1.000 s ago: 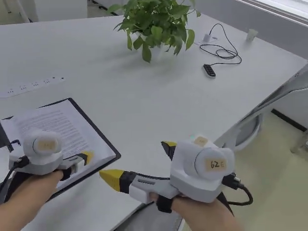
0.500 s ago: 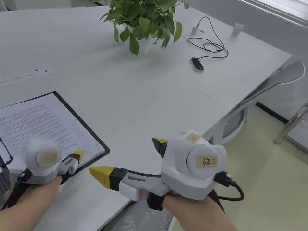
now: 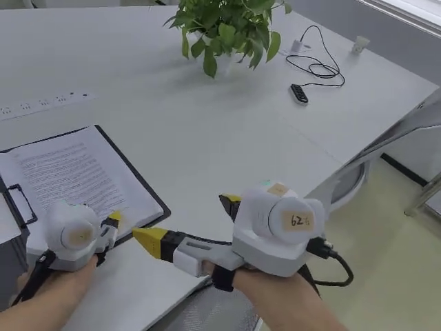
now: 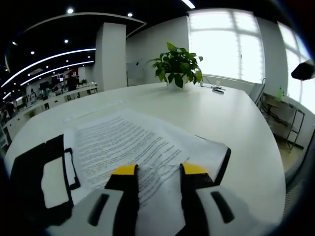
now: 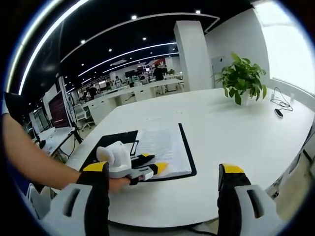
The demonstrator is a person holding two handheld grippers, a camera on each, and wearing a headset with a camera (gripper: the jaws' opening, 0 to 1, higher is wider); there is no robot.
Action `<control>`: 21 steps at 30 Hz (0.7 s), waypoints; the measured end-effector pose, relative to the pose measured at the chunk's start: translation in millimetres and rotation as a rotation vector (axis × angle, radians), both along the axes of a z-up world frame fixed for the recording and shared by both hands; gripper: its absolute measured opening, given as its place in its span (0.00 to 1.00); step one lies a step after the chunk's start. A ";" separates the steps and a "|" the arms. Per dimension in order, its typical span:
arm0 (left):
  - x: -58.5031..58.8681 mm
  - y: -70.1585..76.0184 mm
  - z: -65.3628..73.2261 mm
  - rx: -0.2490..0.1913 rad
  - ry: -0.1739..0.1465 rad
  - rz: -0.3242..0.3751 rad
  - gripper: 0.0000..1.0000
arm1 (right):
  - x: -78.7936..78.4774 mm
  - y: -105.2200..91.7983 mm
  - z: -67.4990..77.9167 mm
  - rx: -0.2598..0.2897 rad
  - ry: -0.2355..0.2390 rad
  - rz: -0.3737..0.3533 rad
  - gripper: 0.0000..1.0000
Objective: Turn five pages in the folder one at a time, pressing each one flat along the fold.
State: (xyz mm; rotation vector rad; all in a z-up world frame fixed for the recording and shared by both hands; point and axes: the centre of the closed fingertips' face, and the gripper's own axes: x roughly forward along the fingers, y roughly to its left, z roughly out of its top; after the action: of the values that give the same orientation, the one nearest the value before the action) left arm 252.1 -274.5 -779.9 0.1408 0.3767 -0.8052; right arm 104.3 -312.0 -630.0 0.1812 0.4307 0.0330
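Tabletop [image 3: 207,138] bears folder [image 3: 69,172] beneath left hand-held gripper [image 4: 158,169], jaws parted.

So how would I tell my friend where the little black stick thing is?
Find the big white table and the leafy green plant at its far side. To the plant's right lies a looped black cable; the little black bar sits by its near end, flat and stubby, unlike the thin curly cable.

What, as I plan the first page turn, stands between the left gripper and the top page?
Nothing visible does. The left gripper, jaws open, is at the near edge of the top page; the right gripper is well aside.
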 end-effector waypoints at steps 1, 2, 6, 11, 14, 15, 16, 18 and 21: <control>-1.0 0.2 0.3 -0.007 0.004 0.003 0.30 | 2.5 0.9 -0.2 0.003 0.003 0.004 0.91; 0.6 0.5 1.0 -0.011 0.004 0.006 0.29 | 4.4 1.3 -0.1 0.004 0.002 0.006 0.90; 5.2 8.0 0.6 -0.042 0.027 0.046 0.18 | 13.2 2.1 -4.5 0.004 0.008 0.013 0.88; 4.0 6.8 0.8 -0.044 0.032 0.036 0.14 | 23.7 2.3 -15.8 0.033 0.026 0.012 0.86; 3.6 5.2 -0.2 -0.059 0.050 0.037 0.11 | 32.9 3.6 -24.0 0.053 0.033 0.010 0.83; 3.4 4.9 -0.6 -0.061 0.055 0.037 0.10 | 35.6 3.8 -26.4 0.054 0.034 0.011 0.82; 3.1 5.0 -0.6 -0.067 0.061 0.039 0.09 | 39.5 4.3 -31.1 0.051 0.040 0.015 0.81; 3.3 4.7 -0.9 -0.072 0.070 0.036 0.07 | 44.0 4.5 -37.9 0.045 0.054 0.018 0.80; 5.6 3.5 -1.9 -0.081 0.086 0.028 0.05 | 52.9 5.8 -51.5 0.049 0.080 0.030 0.79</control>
State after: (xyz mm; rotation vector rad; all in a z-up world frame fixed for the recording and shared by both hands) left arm 257.7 -271.0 -781.8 0.0255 0.4255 -0.7990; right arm 157.1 -306.2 -681.5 0.2250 0.5123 0.0663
